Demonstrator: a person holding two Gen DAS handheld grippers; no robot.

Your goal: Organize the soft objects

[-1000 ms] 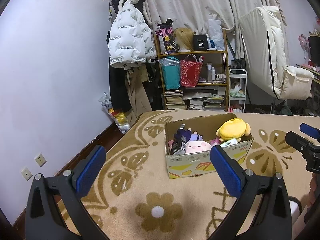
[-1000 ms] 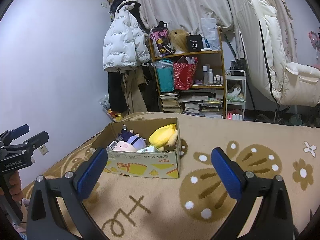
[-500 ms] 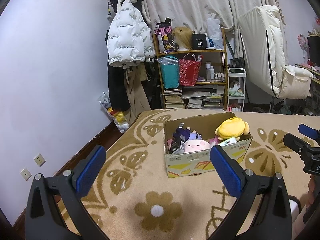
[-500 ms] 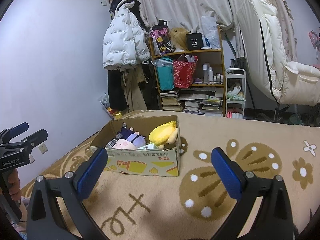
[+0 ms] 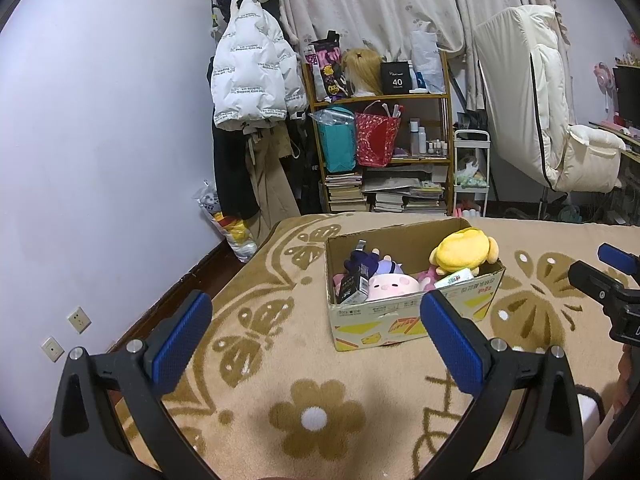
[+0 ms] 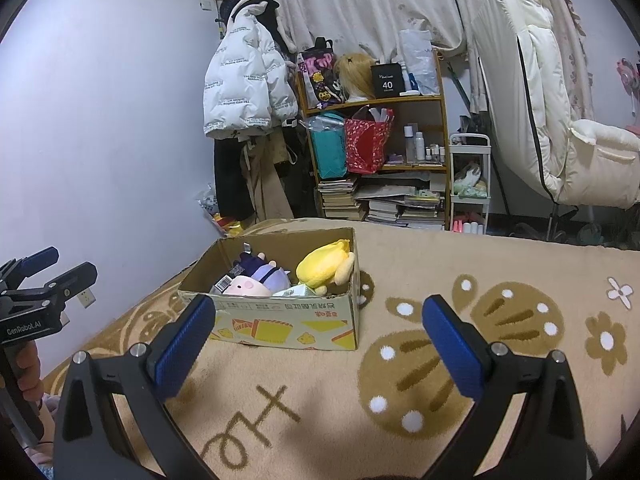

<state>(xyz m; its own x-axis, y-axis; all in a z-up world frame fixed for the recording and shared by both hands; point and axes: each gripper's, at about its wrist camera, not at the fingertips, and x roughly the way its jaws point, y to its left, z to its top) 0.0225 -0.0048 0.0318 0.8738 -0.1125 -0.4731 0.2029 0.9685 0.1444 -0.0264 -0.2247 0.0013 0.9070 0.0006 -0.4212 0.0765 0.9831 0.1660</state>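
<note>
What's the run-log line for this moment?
left hand-held gripper: open, empty | right hand-held gripper: open, empty | yellow plush, pink plush: in cardboard box

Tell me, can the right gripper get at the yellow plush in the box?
Probably yes. The right gripper is open, the yellow plush lies on top at the box's open top, and only bare blanket lies between.

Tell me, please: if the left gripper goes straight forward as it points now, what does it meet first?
Probably the cardboard box. The left gripper is open and empty, and the box's near wall lies ahead between its fingers, slightly to the right. Only blanket lies before it. Depth is uncertain.
</note>
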